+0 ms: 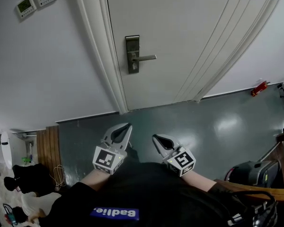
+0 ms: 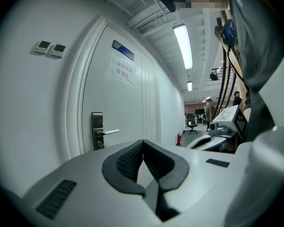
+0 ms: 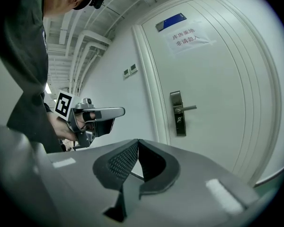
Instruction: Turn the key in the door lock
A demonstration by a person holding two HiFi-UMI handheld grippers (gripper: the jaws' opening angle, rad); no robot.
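I hold the left claw point(image 1: 125, 128) and right claw point(image 1: 159, 139) closed and empty near me, since the door lock point(image 1: 133, 56) is far ahead.

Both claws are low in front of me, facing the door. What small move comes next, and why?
Probably step closer and lift the right claw toward the lock plate, opening it on the way. Both it and the left claw are shut, empty and low, well short of the door. I can't tell whether a key sits there.
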